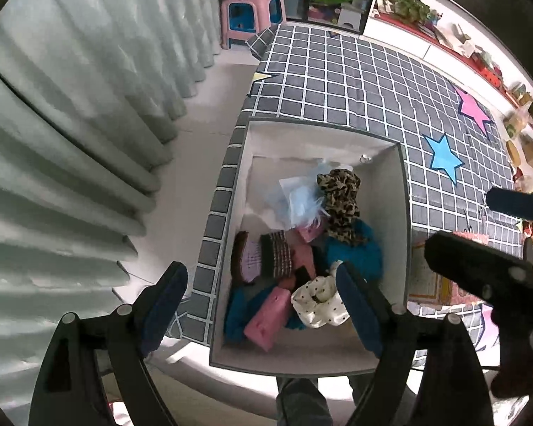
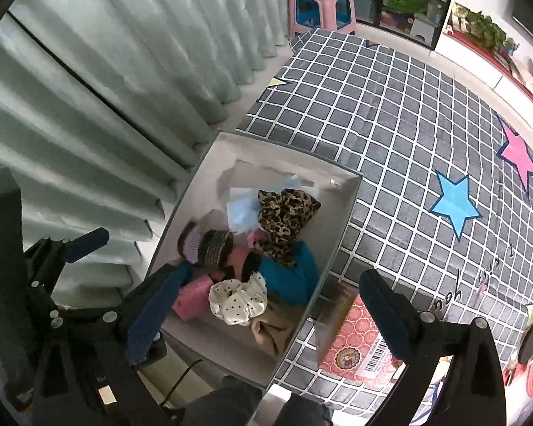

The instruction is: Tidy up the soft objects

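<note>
Soft objects sit piled inside a pale fabric bin (image 1: pixel 323 135), which rests at the near corner of a bed covered in a grey grid-pattern blanket (image 1: pixel 355 81). Contents, from the near end of the bin outward: cream polka-dot scrunchie (image 1: pixel 319 301), just ahead of the left hand-held gripper (image 1: pixel 263 277) and touching its right finger pad in that view; pink pouch (image 1: pixel 266 319) beside the scrunchie; teal fuzzy item (image 1: pixel 359 252) beyond it; a dark striped knit piece (image 1: pixel 275 259) with a lilac knit piece (image 1: pixel 247 262) next to it; leopard-print cloth (image 1: pixel 341 202) farther out; light blue sheer fabric (image 1: pixel 302 202) toward the far wall. A tan cloth (image 2: pixel 273 326) lies at the near end, seen from the right wrist only.

Left hand-held gripper: jaws spread wide, nothing between them, hanging above the near end of the bin.

Right hand-held gripper (image 2: pixel 277 294): jaws also wide, empty, poised over the bin's near right corner; its left finger overlaps the bin's near left wall in view, its right finger lies over the blanket.

A red patterned packet (image 2: pixel 359 344) with a barcode lies on the blanket just right of the bin, under the right gripper's right finger. Blue star (image 2: pixel 455 202) and pink star (image 2: pixel 518 152) prints farther out on the blanket. Pale curtains (image 1: pixel 71 106) hang left of both grippers; a pink stool (image 1: pixel 252 10) stands beyond the bed.
</note>
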Demonstrator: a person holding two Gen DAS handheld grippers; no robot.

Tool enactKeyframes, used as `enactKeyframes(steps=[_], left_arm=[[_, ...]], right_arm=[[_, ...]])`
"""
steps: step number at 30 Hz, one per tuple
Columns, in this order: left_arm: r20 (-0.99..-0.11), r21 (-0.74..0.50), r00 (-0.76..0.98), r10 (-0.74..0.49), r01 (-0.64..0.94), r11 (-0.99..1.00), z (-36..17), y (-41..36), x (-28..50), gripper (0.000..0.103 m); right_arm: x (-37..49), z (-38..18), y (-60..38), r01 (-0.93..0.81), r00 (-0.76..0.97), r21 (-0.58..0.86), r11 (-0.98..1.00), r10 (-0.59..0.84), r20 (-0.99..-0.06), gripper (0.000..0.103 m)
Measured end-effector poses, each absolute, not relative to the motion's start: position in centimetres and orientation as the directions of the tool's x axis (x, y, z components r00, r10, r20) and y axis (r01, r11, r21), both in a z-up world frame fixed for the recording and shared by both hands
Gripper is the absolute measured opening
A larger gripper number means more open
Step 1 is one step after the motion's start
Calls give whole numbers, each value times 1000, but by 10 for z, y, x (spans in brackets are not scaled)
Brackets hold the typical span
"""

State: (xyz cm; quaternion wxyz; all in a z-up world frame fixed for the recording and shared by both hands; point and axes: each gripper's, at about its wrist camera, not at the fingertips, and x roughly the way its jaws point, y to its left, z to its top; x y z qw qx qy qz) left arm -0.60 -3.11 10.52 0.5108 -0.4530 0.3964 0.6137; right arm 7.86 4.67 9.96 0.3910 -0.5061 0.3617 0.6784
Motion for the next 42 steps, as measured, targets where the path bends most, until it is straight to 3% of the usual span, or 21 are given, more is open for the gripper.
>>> enactKeyframes(steps=[42], left_arm=[[-951, -4, -24, 308, -996, -90, 113, -60, -2, 88]], right_arm=[[61, 95, 16, -884, -64, -28, -466, 181, -981, 102]])
